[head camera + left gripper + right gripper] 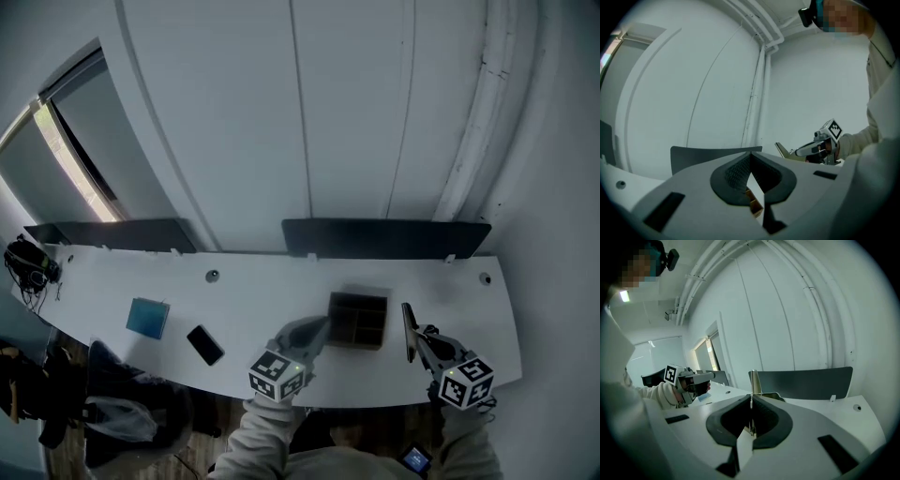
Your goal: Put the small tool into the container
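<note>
The dark container (pixel 357 319), split into compartments, sits on the white desk (pixel 112 281) near its front edge. My left gripper (pixel 317 326) is shut and empty, its tip at the container's left edge. In the left gripper view its pads (pixel 740 171) meet, with a brown edge (pixel 753 206) showing below them. My right gripper (pixel 419 339) hovers just right of the container, shut on the small tool (pixel 407 330), a thin flat olive blade. The blade (pixel 753 380) stands upright out of the closed jaws.
A black phone (pixel 204 344) and a blue square pad (pixel 148 317) lie left of the container. Tangled headphones and cables (pixel 28 262) sit at the far left end. Two dark low panels (pixel 384 236) stand along the desk's back edge.
</note>
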A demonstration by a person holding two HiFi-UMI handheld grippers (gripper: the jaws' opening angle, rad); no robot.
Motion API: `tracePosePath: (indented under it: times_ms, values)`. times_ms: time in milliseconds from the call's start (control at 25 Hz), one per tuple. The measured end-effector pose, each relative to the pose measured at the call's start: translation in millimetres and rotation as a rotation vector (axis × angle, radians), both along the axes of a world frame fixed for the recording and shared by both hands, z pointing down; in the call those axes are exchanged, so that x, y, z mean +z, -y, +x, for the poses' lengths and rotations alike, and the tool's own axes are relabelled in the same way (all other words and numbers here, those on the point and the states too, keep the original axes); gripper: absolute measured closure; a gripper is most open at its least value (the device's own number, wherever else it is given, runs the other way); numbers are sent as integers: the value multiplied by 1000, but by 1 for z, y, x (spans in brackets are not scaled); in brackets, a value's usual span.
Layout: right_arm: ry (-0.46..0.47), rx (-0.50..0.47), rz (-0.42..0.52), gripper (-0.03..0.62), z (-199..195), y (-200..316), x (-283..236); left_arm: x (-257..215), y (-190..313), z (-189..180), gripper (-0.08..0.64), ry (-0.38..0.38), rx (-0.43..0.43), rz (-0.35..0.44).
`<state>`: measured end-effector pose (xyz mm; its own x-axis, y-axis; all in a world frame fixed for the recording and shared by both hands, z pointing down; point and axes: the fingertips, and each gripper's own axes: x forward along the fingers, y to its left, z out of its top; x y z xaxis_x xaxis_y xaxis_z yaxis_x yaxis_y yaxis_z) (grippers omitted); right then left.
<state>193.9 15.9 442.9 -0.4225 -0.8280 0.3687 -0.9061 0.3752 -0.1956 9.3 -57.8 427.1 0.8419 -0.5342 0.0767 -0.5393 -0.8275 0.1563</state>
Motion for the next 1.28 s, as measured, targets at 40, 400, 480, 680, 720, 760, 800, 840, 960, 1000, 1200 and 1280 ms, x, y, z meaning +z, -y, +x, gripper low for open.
tracePosePath:
  times_ms: [40, 400, 480, 680, 720, 760, 800, 840, 960, 1000, 1200, 1280]
  values:
    - [0, 5, -11, 568, 2, 0, 6, 3, 0, 2, 558, -5, 9, 3]
    - [16, 36, -52, 568, 9, 16, 25, 18, 17, 12, 558, 29, 61, 9]
    - [10, 37, -46, 568, 7, 31, 26, 23, 28, 8, 558, 38, 66, 4]
    - [7, 41, -45, 568, -5, 77, 24, 27, 69, -10, 558, 10, 63, -18]
    - [5, 45, -49, 568, -7, 86, 22, 24, 79, -14, 558, 7, 64, -19]
    - [3, 51, -52, 568, -10, 95, 19, 21, 89, -17, 558, 4, 66, -19]
    - [-1, 56, -55, 568, -12, 104, 14, 18, 99, -19, 558, 5, 73, -18]
    - [-5, 62, -55, 568, -14, 113, 9, 14, 107, -19, 558, 6, 86, -18]
    - [-33, 80, -45, 568, -15, 132, -6, 7, 126, -15, 558, 4, 144, -17]
    - [-46, 89, -40, 568, -14, 136, -10, 6, 132, -13, 558, 3, 157, -16]
    - [-83, 121, -58, 568, 0, 143, -14, 11, 149, -6, 558, -7, 186, -33]
    - [-91, 131, -61, 568, 9, 145, -15, 21, 146, 1, 558, 15, 204, -41]
